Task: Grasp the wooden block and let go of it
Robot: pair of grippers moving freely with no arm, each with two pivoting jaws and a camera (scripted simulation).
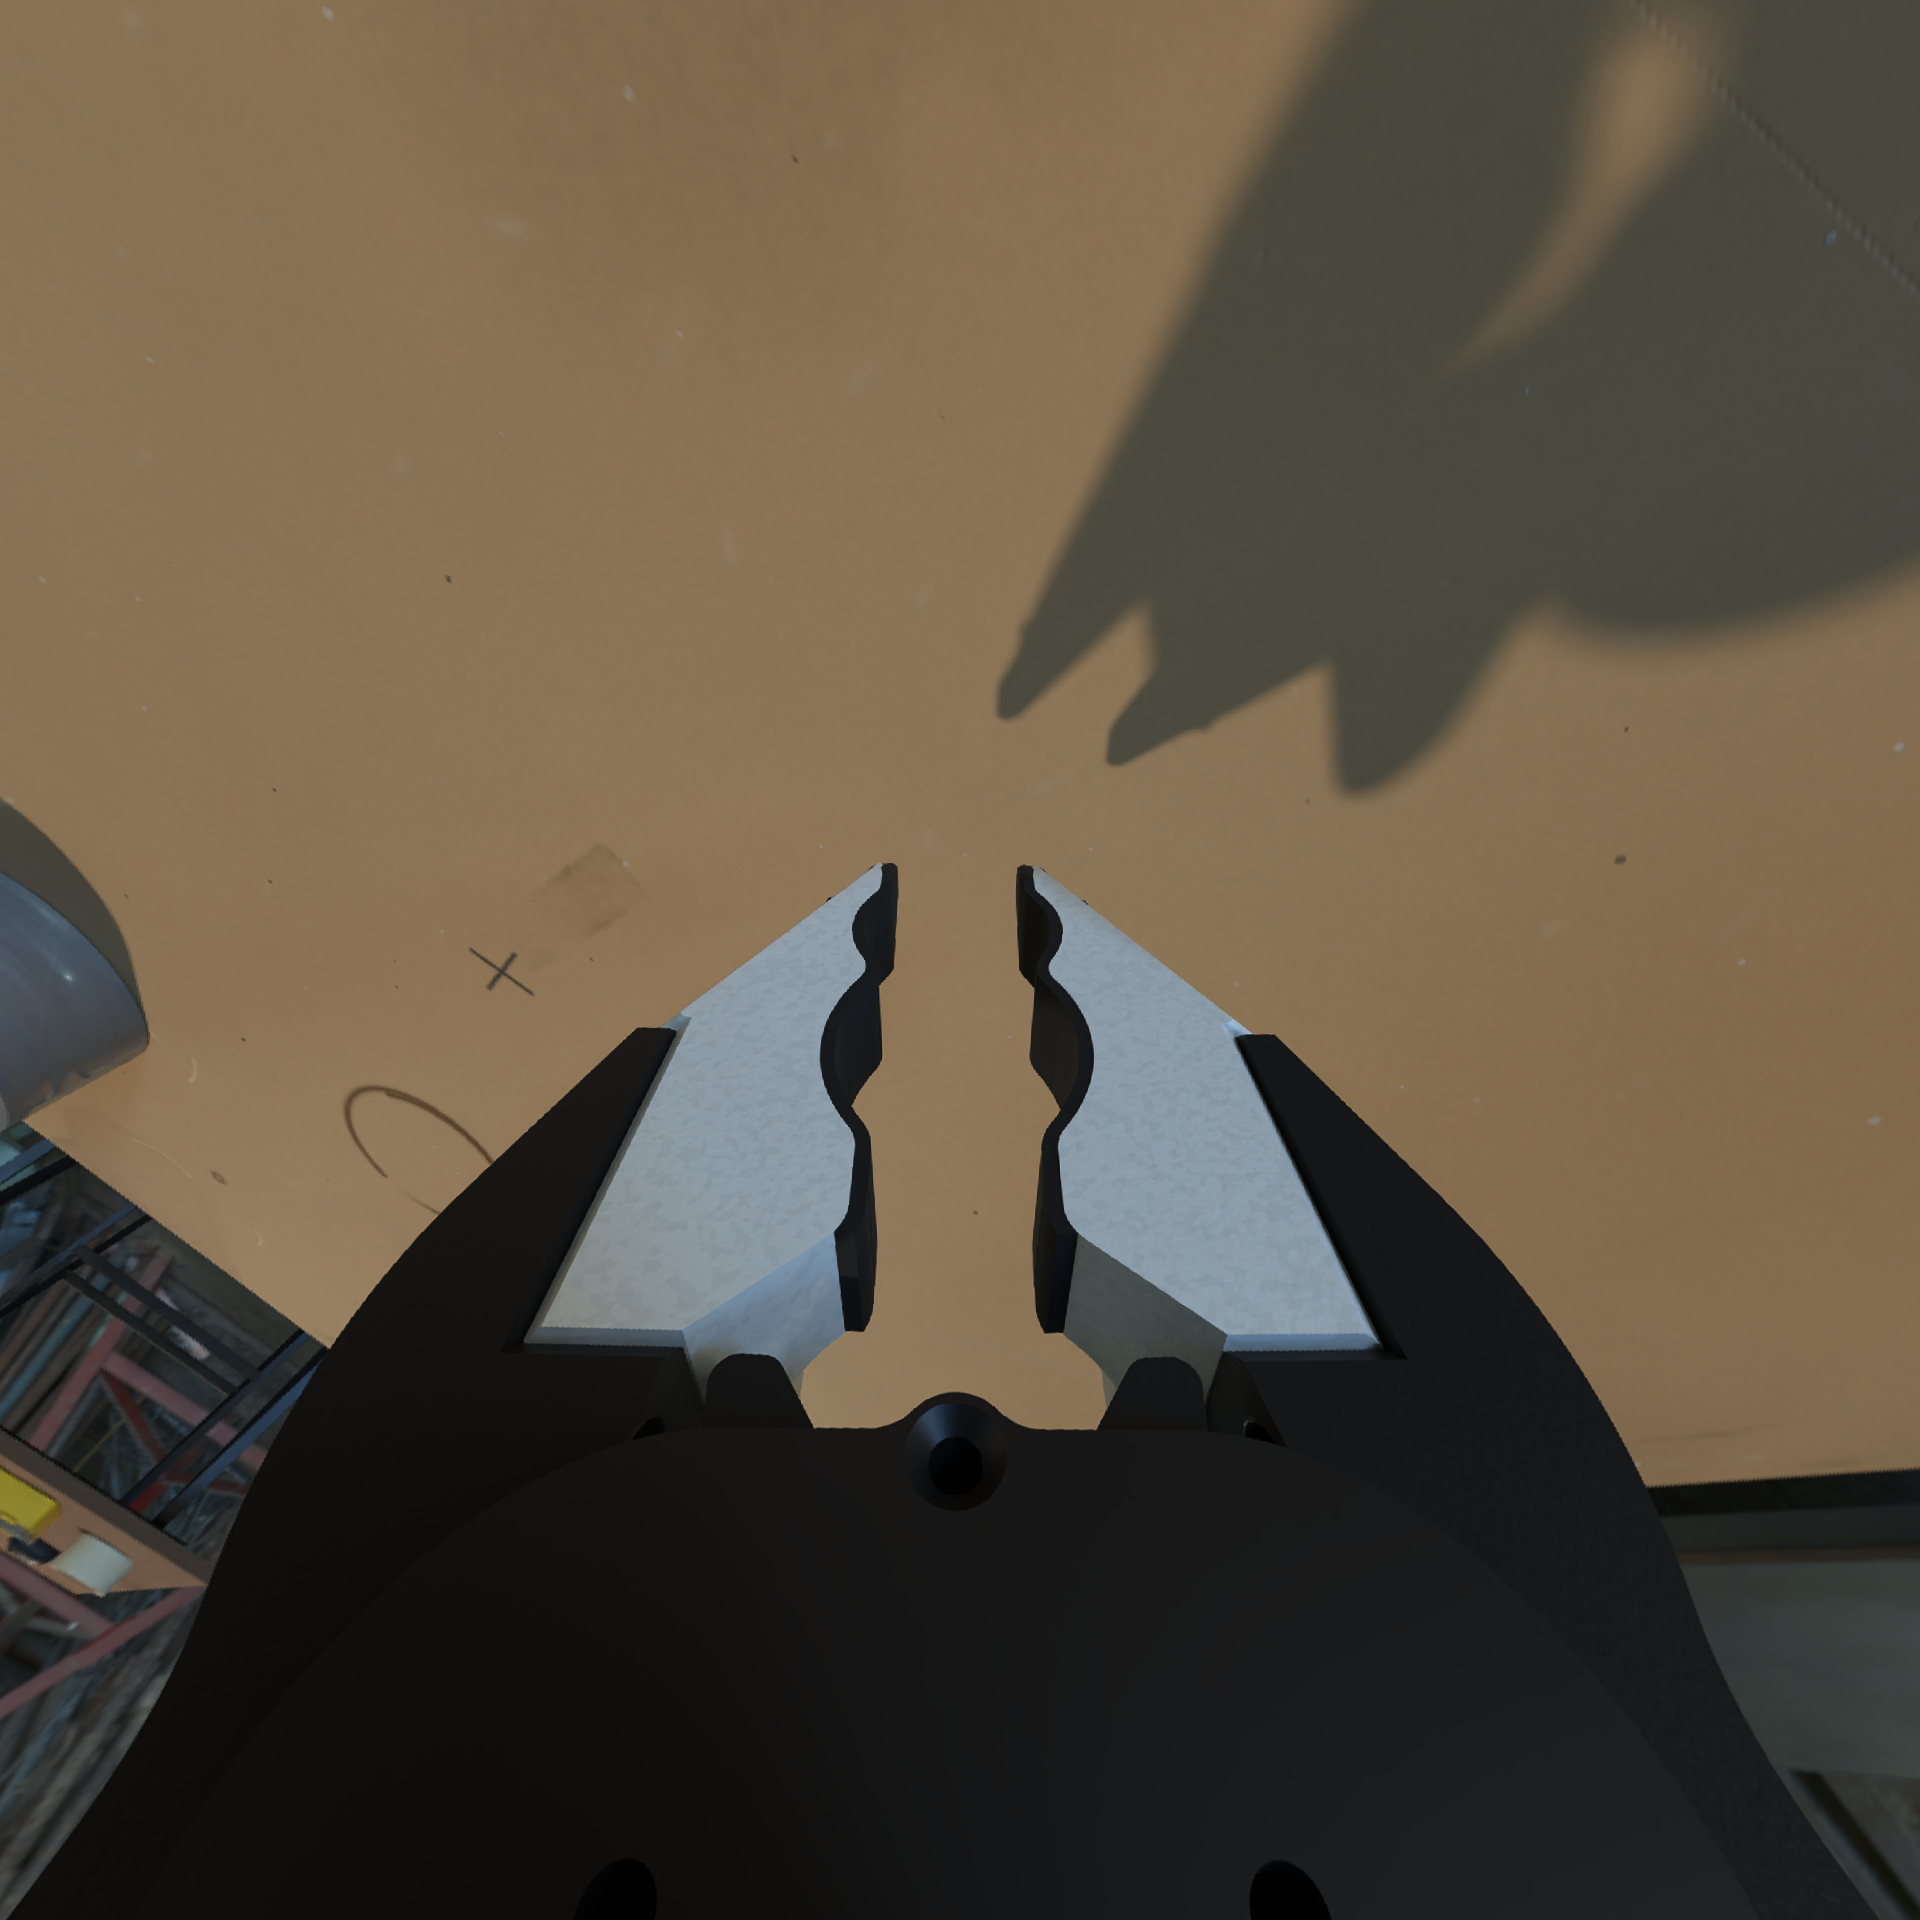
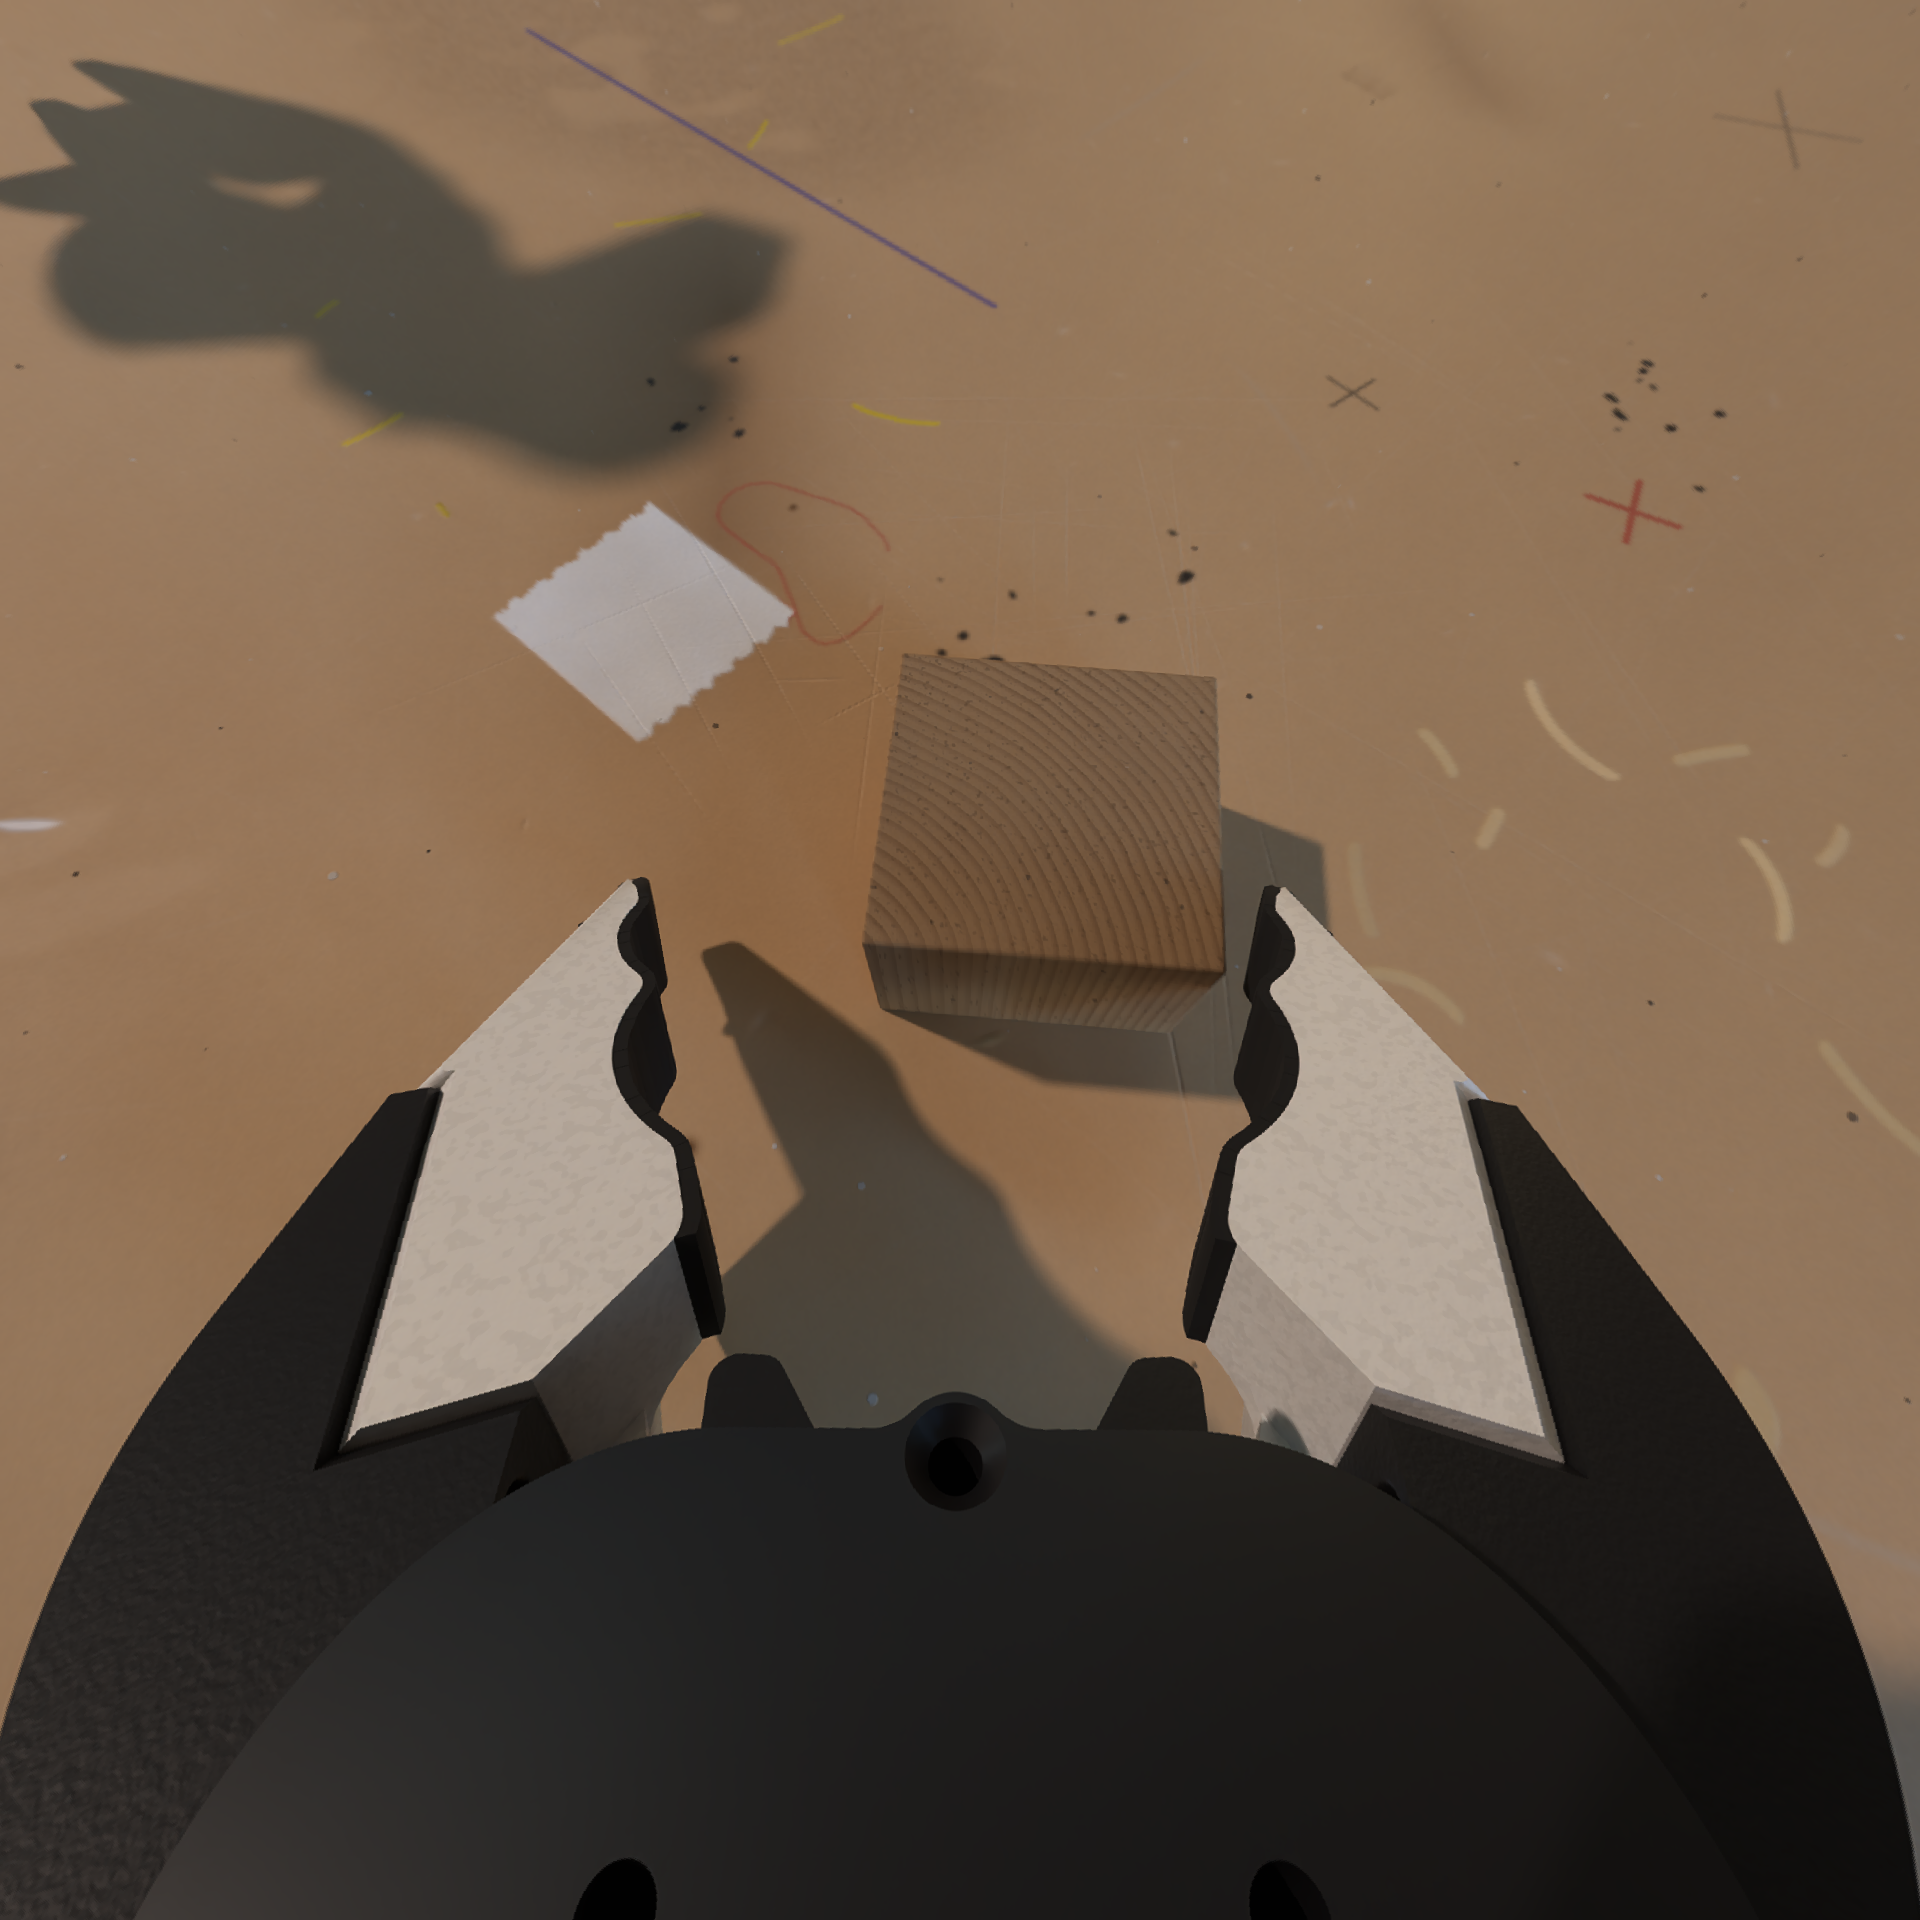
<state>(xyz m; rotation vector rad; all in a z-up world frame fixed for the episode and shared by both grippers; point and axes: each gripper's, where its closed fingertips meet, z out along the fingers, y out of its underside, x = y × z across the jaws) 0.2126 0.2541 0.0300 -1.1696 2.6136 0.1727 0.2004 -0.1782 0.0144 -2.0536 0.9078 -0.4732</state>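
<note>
The wooden block (image 2: 1049, 821), a light brown cube with curved grain, rests on the tan table (image 2: 312, 935) in the right wrist view. My right gripper (image 2: 956, 888) is wide open and empty. The block lies just ahead of its fingertips, in line with the gap and closer to the right finger (image 2: 1351, 1143); nothing touches it. My left gripper (image 1: 958, 868) is empty, its jaws a narrow gap apart over the bare table (image 1: 623, 416). The block does not show in the left wrist view.
A white square of paper (image 2: 644, 618) lies left of and beyond the block. Pen marks and black specks dot the table. In the left wrist view a grey round object (image 1: 52, 966) stands at the left edge, and the table edge (image 1: 208, 1262) runs along the lower left.
</note>
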